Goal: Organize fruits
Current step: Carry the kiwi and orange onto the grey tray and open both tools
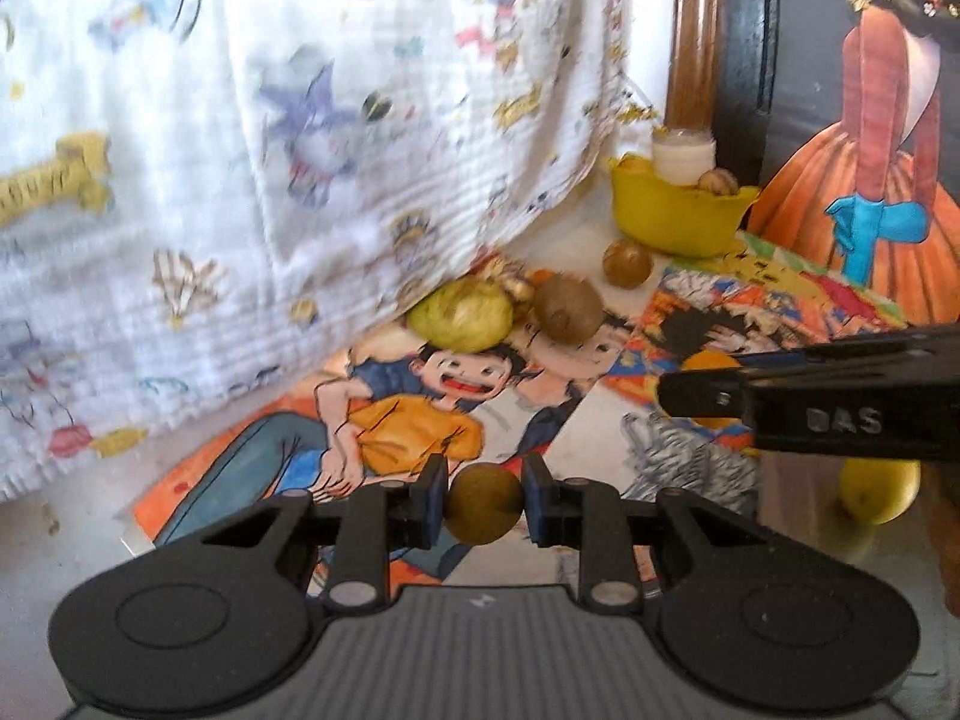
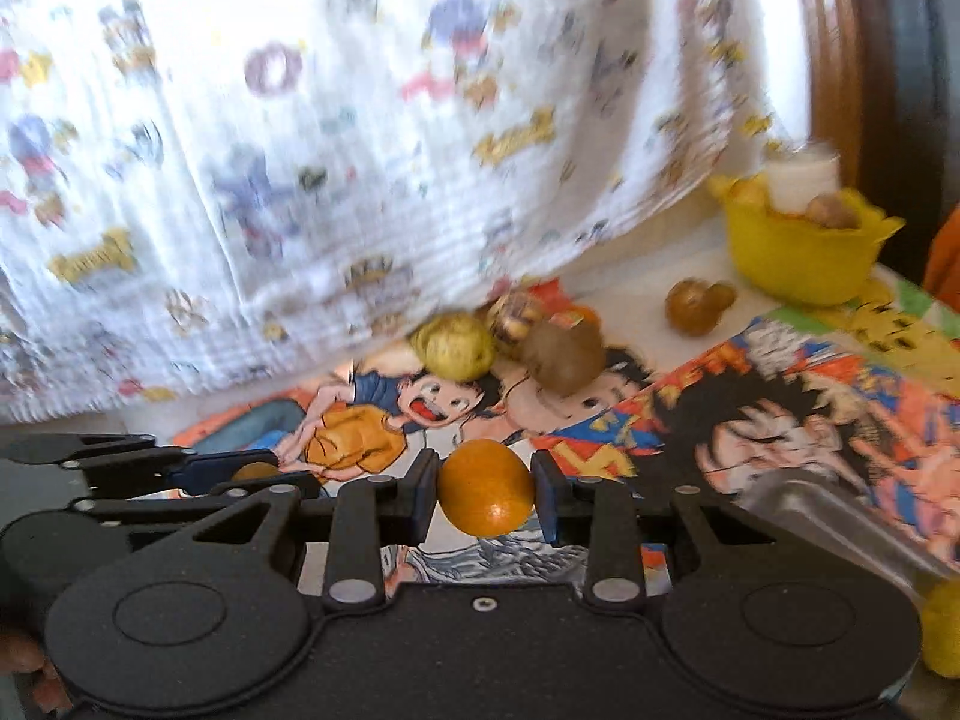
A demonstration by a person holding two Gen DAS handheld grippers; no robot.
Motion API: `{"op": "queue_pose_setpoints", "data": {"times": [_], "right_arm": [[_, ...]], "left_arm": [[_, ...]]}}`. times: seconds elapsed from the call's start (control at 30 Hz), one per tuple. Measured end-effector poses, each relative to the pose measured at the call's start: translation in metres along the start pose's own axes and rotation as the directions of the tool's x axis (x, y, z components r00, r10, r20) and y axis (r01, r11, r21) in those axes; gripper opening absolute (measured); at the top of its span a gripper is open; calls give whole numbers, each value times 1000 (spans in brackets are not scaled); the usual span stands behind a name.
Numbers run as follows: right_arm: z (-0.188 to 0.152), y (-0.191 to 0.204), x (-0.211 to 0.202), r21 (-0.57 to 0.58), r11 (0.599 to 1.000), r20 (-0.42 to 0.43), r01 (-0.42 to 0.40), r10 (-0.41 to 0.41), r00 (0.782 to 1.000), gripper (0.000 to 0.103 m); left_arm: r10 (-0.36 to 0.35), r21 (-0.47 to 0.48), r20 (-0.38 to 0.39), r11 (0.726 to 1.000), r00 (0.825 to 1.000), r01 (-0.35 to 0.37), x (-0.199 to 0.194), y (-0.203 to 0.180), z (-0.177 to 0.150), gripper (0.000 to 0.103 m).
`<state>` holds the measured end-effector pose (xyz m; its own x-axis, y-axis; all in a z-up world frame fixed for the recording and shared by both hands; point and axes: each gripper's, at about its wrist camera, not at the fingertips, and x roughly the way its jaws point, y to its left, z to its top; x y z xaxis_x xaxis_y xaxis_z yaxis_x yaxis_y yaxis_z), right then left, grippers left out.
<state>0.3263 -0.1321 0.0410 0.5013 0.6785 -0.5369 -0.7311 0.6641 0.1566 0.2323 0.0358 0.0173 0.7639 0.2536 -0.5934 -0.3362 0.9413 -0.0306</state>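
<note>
Now both grippers carry fruit toward the yellow bowl (image 1: 678,216).
Left gripper (image 1: 485,501) clamps a brown fruit (image 1: 485,504); right gripper (image 2: 485,498) clamps an orange fruit (image 2: 486,489). Both look light, smooth and prone to rolling, so gripping across the middle seems safest.

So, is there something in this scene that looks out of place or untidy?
Yes. Several fruits lie loose outside the yellow bowl: a small brown fruit just in front of it, and a yellow-green fruit and a brown one at the edge of the hanging cloth. The left gripper and the right gripper each hold one fruit.
</note>
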Motion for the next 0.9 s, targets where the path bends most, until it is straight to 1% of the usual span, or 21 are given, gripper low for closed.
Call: {"op": "queue_pose_setpoints", "data": {"times": [0.1, 0.23, 0.33, 0.5, 0.63, 0.77, 0.9], "right_arm": [[-3, -7, -33, 9, 999, 51, 40, -40, 998, 35], [-15, -20, -74, 14, 994, 98, 112, -113, 989, 35], [-27, -29, -99, 20, 986, 110, 163, -164, 980, 35], [-54, -44, -134, 51, 977, 110, 209, -214, 971, 35], [-76, -53, -152, 82, 965, 108, 247, -255, 961, 35], [-97, -63, -162, 115, 955, 99, 274, -285, 953, 35], [-112, -72, -157, 142, 945, 84, 294, -307, 948, 35]], "left_arm": [[-28, 5, 18, 1000, 999, 27, -12, -12, 6, 28], [-81, 21, 27, 997, 996, 80, -23, -35, 10, 28], [-120, 42, 29, 992, 992, 118, -31, -56, 8, 28], [-183, 69, 18, 981, 983, 182, -42, -90, -2, 28], [-232, 74, 2, 970, 973, 231, -48, -112, -14, 28], [-291, 71, -23, 954, 957, 291, -45, -129, -26, 28], [-309, 86, -43, 946, 950, 312, -40, -141, -33, 29]]}}
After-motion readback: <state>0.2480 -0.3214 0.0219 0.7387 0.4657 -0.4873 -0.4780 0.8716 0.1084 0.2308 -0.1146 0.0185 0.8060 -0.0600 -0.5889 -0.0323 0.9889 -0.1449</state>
